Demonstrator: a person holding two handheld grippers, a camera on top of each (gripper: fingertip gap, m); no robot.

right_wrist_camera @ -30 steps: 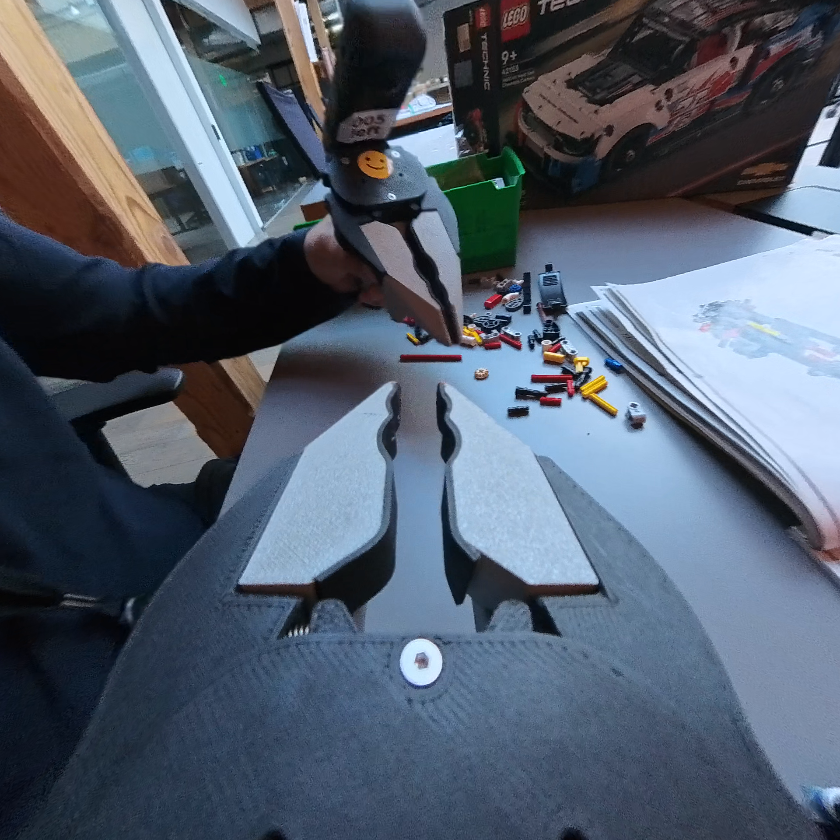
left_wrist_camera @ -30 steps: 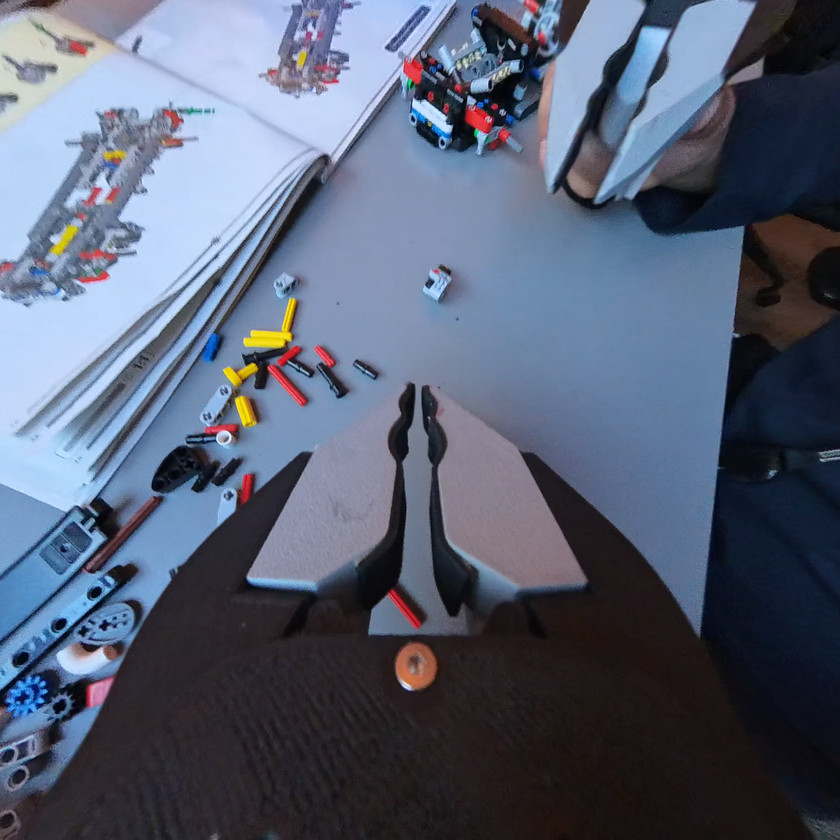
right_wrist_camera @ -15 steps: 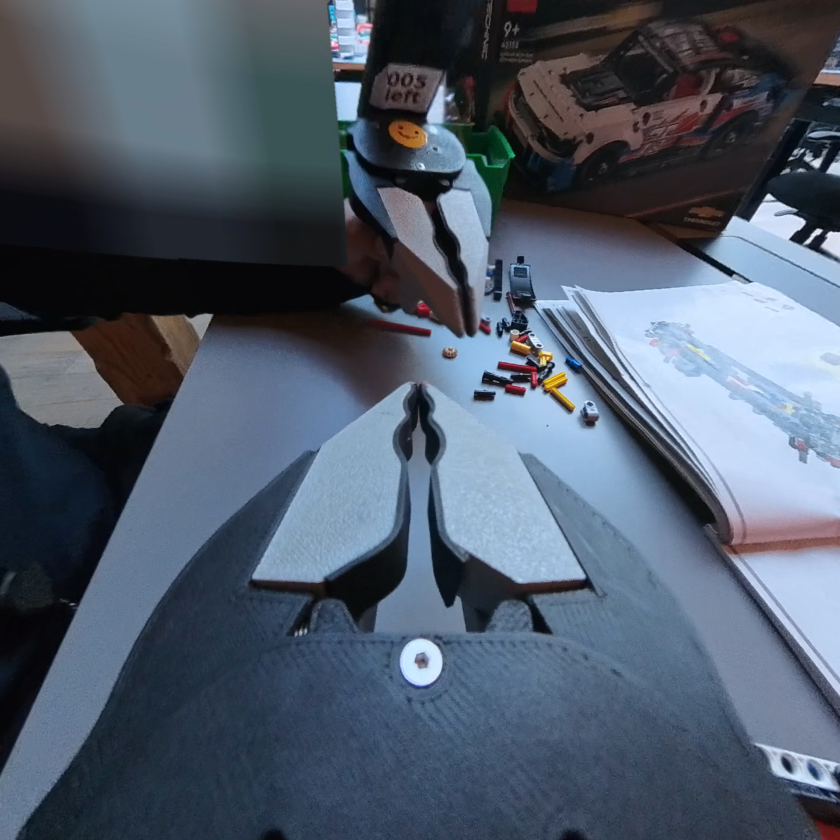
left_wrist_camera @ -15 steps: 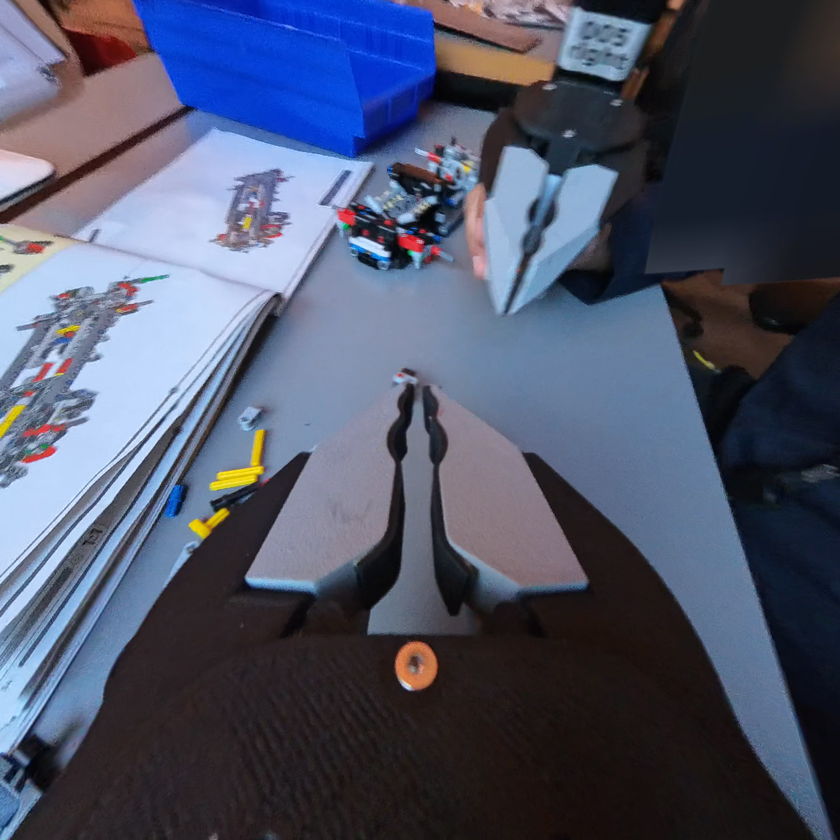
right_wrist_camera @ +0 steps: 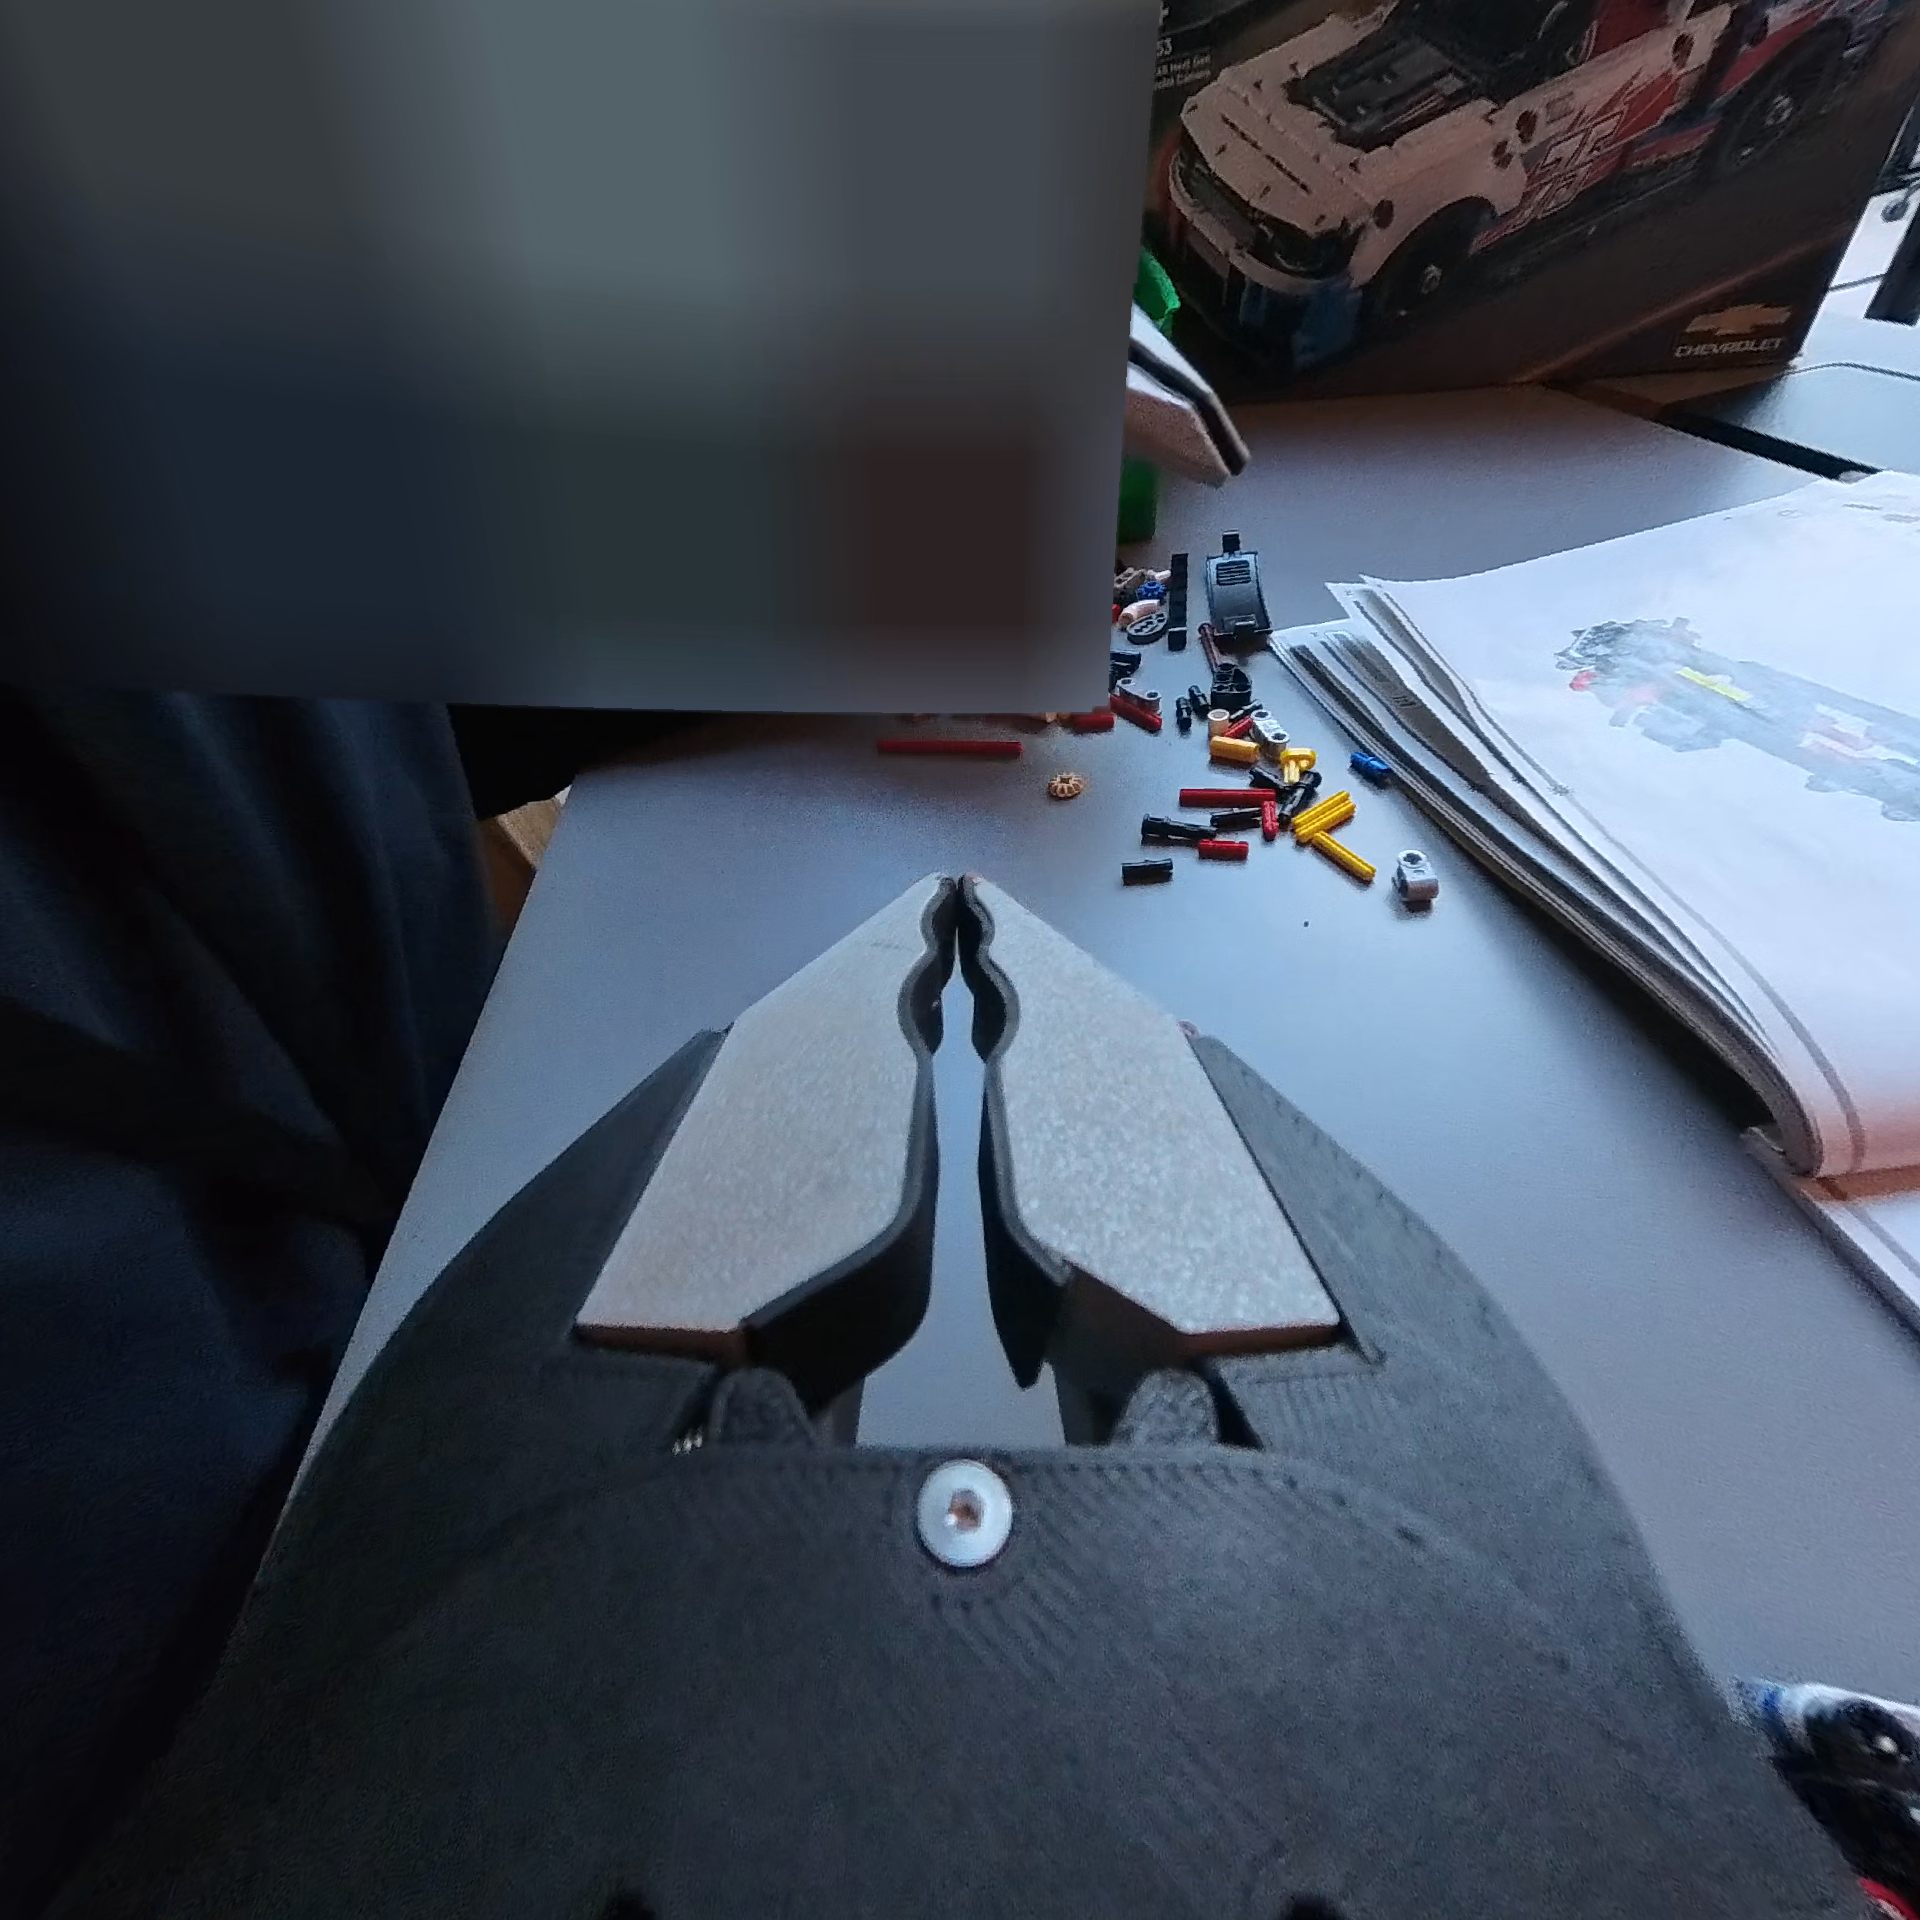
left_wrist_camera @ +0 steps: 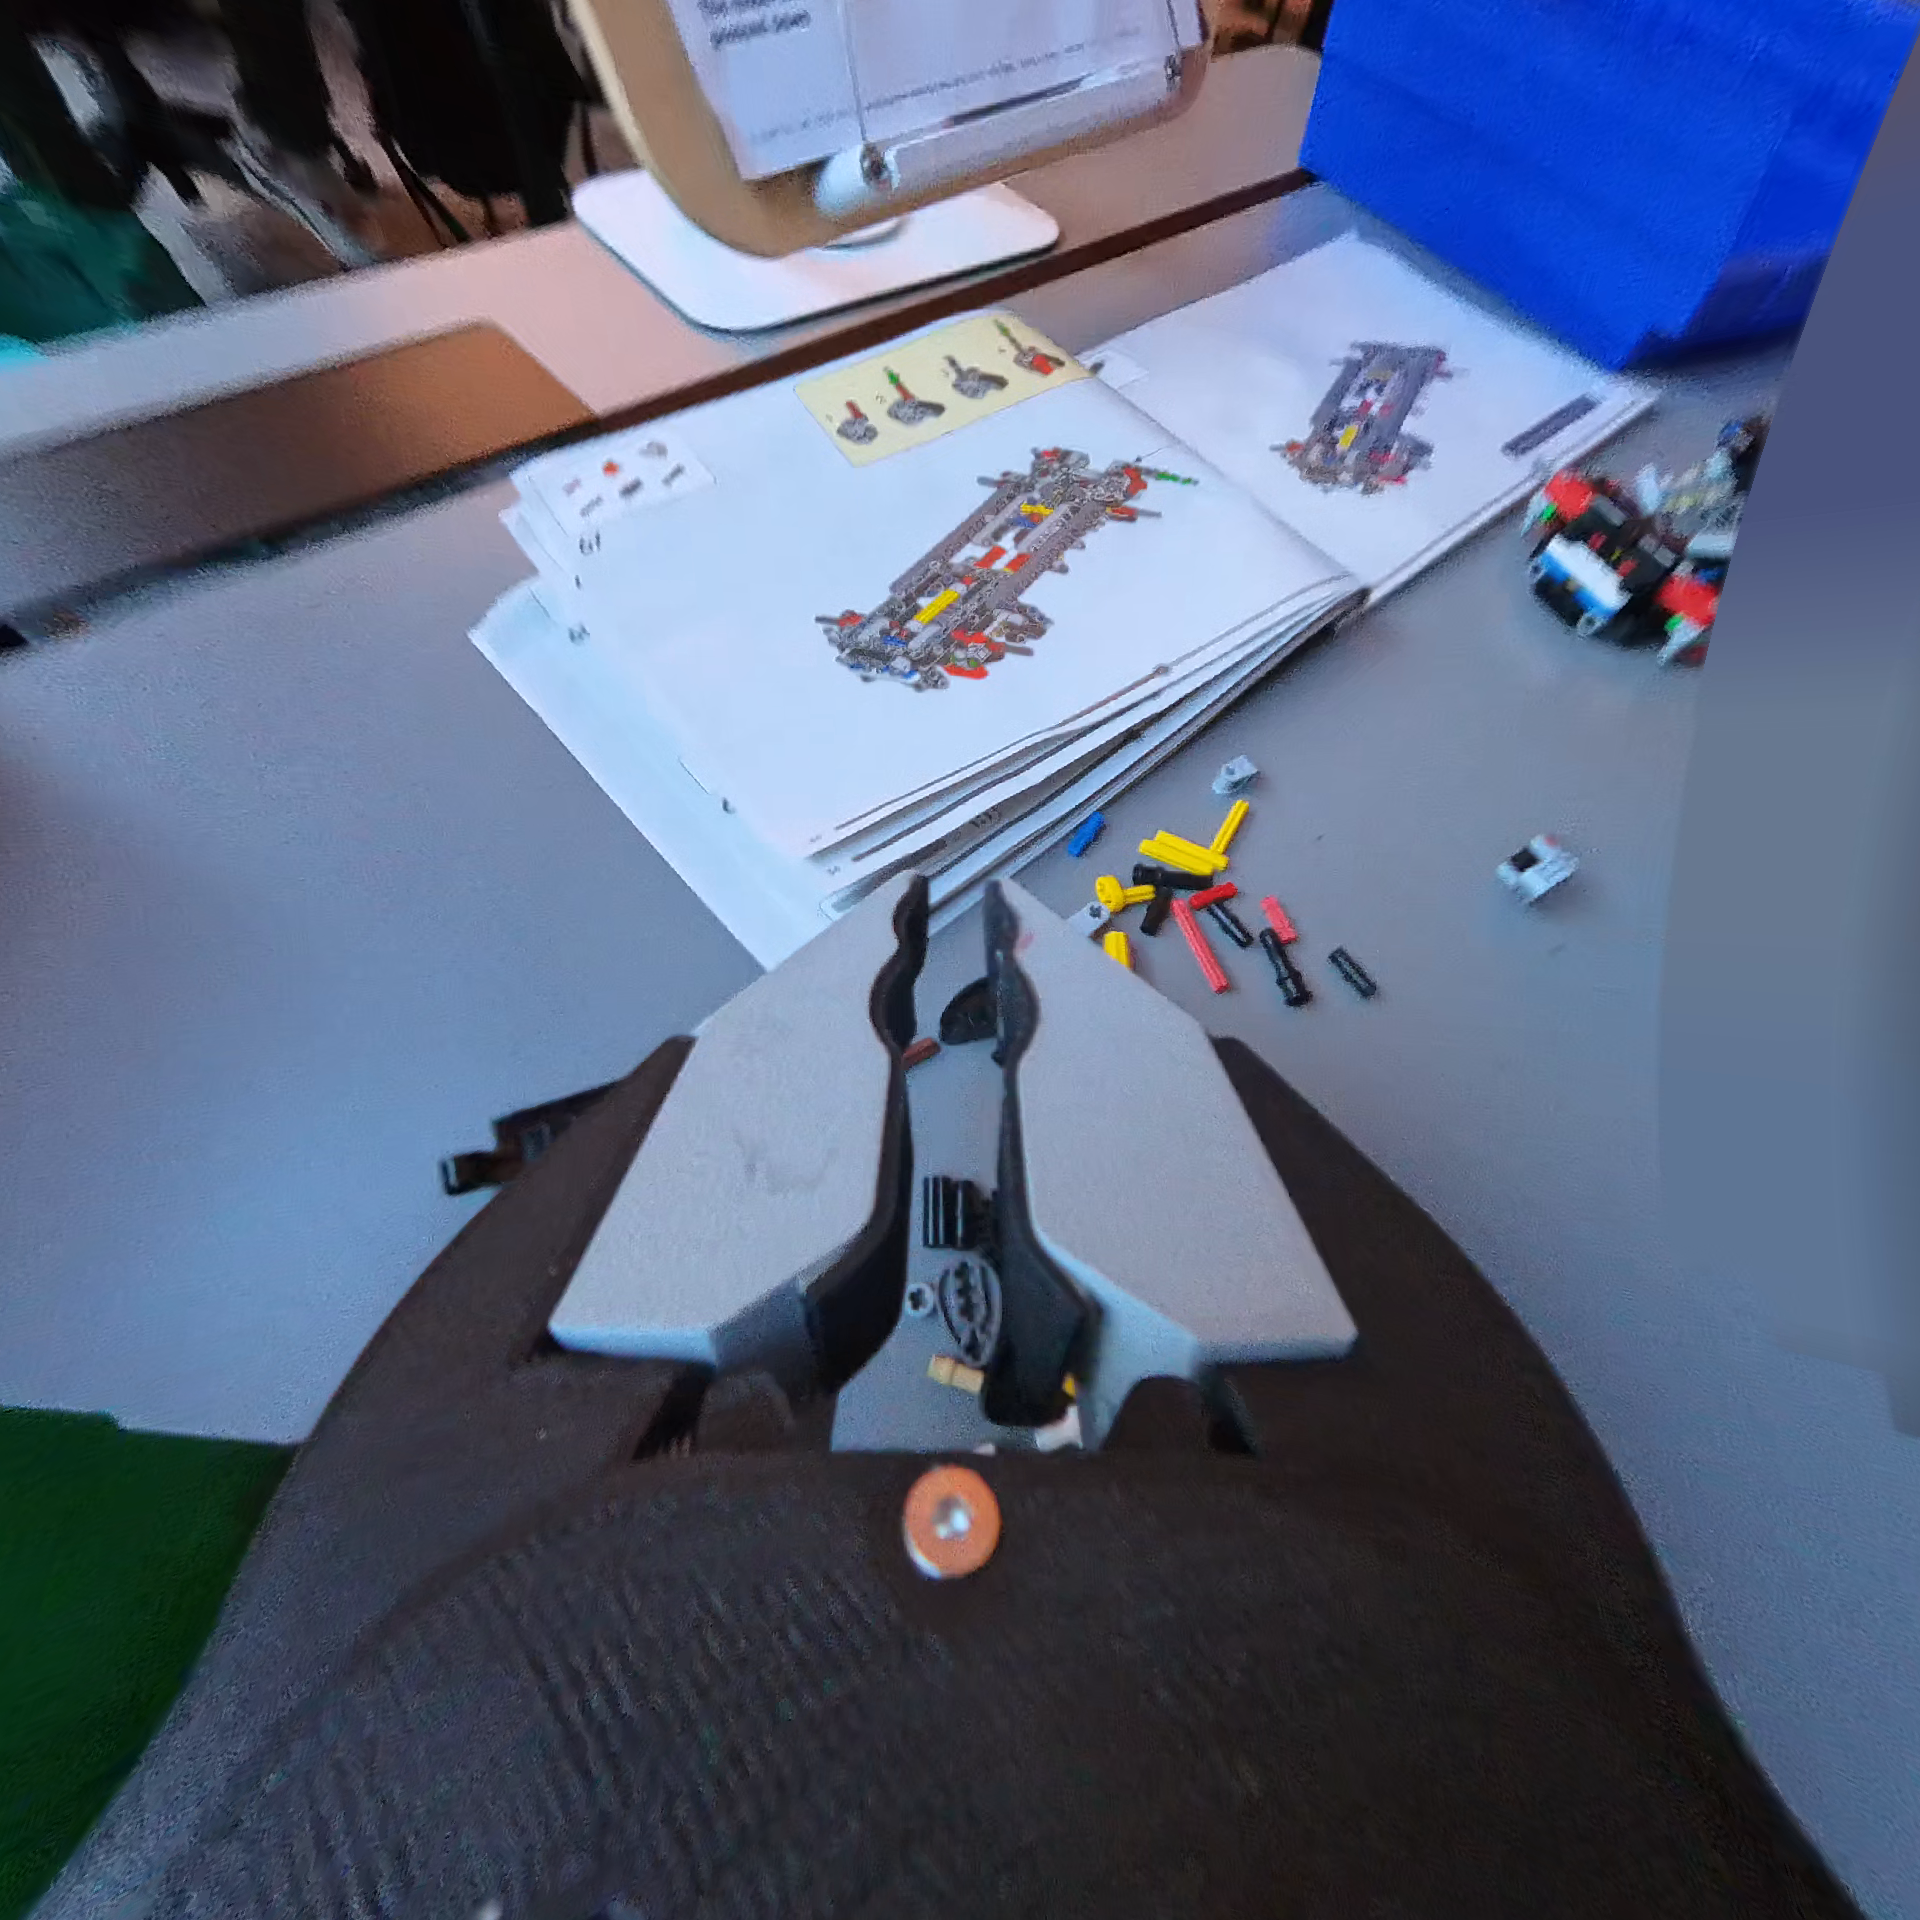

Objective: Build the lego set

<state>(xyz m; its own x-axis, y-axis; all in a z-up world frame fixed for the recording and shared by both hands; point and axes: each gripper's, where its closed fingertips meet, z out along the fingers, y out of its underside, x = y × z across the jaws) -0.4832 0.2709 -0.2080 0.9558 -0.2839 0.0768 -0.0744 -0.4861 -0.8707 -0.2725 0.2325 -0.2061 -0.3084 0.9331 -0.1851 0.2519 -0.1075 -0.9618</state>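
Loose building pieces (left_wrist_camera: 1205, 914), yellow, red and black, lay scattered on the grey table (left_wrist_camera: 312, 935) just beside the open instruction booklet (left_wrist_camera: 935, 582); the left gripper (left_wrist_camera: 954, 902) hung over their near edge with its fingers narrowly parted and nothing in them. Such small pins, I judged, could roll or be knocked under the pages by a careless sweep. Farther right the right gripper (right_wrist_camera: 957, 883) was closed on nothing above bare table, a boxed car kit (right_wrist_camera: 1507, 177) behind.

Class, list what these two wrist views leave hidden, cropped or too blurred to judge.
- Left gripper: absent from the right wrist view; a mosaic patch covers that area.
- Partly built model: cut by a patch, left wrist view.
- Monitor: blurred, cropped by top edge.
- Green bin: mostly behind patch.
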